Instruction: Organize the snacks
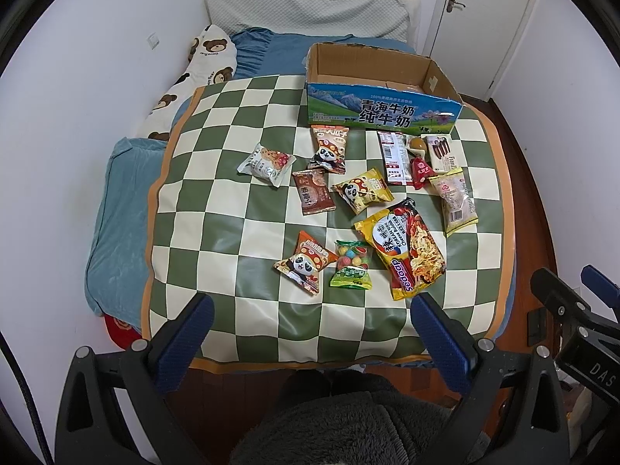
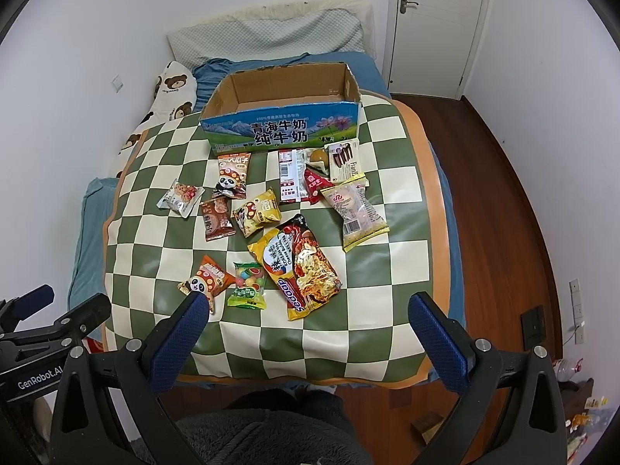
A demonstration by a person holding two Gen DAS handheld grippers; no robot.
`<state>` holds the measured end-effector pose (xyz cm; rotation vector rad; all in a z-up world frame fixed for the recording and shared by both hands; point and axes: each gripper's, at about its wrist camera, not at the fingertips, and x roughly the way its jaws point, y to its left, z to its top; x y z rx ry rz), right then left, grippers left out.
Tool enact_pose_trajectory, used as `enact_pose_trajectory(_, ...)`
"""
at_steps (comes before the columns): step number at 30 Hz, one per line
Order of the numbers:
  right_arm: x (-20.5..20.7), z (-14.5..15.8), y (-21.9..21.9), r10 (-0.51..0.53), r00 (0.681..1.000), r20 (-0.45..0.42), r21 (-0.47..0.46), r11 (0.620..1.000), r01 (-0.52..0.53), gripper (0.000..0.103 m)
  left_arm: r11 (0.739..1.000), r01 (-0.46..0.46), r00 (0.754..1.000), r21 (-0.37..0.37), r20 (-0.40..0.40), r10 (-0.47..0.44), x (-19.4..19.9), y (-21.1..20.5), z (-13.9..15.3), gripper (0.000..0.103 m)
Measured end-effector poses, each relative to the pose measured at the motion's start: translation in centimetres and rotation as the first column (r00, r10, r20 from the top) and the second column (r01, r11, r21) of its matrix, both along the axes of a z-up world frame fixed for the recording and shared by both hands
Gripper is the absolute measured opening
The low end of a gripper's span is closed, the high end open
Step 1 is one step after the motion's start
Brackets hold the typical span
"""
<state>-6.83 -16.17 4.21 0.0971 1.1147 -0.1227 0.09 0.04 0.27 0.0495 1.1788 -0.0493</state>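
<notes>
Several snack packets lie scattered on a green-and-cream checkered mat (image 1: pixel 217 232) on a bed. An open cardboard milk box (image 1: pixel 381 112) stands at the far side; it also shows in the right wrist view (image 2: pixel 283 131). Nearest are an orange panda packet (image 1: pixel 306 265), a green candy bag (image 1: pixel 352 265) and a yellow noodle pack (image 1: pixel 403 248). My left gripper (image 1: pixel 312 306) is open and empty above the mat's near edge. My right gripper (image 2: pixel 308 306) is open and empty, near the noodle pack (image 2: pixel 298 267).
Blue bedding (image 1: pixel 116 224) and a bear-print pillow (image 1: pixel 201 62) lie left of the mat. A white door (image 2: pixel 438 23) and wooden floor (image 2: pixel 503 201) are on the right. Wall sockets (image 2: pixel 575 310) sit at right.
</notes>
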Motion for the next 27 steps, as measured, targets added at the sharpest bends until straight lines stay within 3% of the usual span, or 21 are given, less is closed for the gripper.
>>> enact_pose_trajectory(27, -0.04, 0.08, 0.0, 0.002, 1.0, 0.001, 0.004, 1.0, -0.002, 0.103, 1.0, -0.005, 1.0, -0.002, -0.005, 0.005, 0.22, 0.43, -0.13, 0.103)
